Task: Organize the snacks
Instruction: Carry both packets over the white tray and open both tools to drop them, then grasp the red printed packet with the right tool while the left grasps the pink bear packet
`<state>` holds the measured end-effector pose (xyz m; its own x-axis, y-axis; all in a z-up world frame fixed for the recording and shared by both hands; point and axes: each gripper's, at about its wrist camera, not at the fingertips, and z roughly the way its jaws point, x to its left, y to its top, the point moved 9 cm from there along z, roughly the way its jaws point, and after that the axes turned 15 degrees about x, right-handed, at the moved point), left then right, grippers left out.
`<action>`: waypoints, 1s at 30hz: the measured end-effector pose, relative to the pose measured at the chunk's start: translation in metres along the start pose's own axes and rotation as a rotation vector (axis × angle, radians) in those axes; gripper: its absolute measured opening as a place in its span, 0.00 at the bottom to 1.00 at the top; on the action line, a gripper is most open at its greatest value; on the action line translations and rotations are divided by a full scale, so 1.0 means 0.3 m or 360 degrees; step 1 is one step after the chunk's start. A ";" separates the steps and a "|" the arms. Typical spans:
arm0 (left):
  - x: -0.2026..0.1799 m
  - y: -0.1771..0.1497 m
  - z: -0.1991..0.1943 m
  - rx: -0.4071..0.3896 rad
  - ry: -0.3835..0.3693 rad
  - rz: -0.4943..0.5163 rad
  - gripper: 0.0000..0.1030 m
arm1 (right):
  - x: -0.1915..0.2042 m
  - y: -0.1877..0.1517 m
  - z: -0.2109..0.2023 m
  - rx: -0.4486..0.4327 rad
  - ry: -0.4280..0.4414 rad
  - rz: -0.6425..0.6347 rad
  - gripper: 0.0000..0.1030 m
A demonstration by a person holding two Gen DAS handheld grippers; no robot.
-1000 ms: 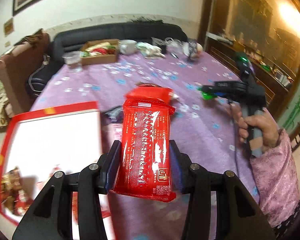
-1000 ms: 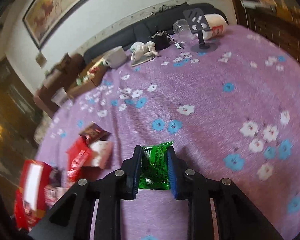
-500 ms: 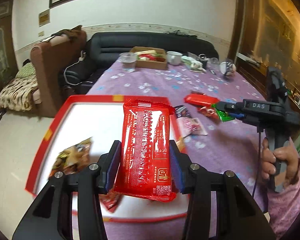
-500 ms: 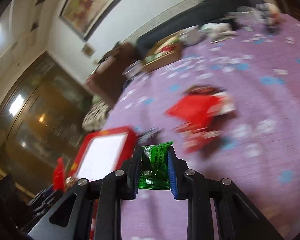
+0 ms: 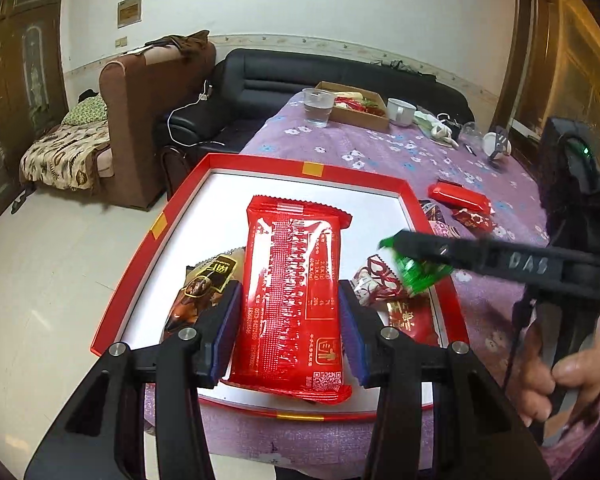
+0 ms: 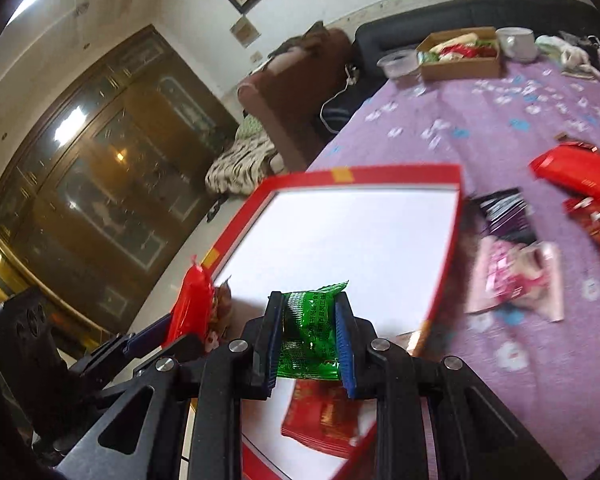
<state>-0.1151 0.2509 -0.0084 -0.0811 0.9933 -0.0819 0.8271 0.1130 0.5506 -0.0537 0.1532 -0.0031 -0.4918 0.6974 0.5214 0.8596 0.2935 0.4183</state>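
My left gripper is shut on a long red snack pack and holds it above the red-rimmed white tray. My right gripper is shut on a small green snack packet over the tray's right side; it shows in the left wrist view too. In the tray lie a brown packet, a red-and-white packet and a red packet. Loose snacks lie on the purple cloth: a red pack, a dark packet and a pink packet.
A cardboard box of snacks, a clear cup and a white mug stand at the table's far end. A black sofa and a brown armchair stand beyond. The tray overhangs the table's left edge.
Both grippers have swung left from the loose snacks to above the tray, each still holding its packet. The right gripper with the green packet now reaches over the tray's right side.
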 end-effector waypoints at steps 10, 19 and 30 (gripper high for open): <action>0.046 0.028 -0.045 -0.0138 0.0085 -0.0061 0.46 | -0.037 0.027 -0.091 -0.0211 0.0158 0.0080 0.48; -0.049 0.024 -0.009 -0.0088 0.0038 0.0053 0.46 | -0.429 0.029 -0.341 -0.0437 0.0000 0.0455 0.48; -0.253 0.014 0.021 -0.0034 -0.0043 0.0286 0.49 | -0.765 0.041 -0.497 -0.0445 -0.0154 0.0782 0.55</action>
<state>-0.1020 0.1760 -0.0051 0.0821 0.9966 -0.0031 0.8151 -0.0653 0.5757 0.0490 -0.1007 -0.0067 -0.0177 0.7686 0.6395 0.9082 -0.2551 0.3318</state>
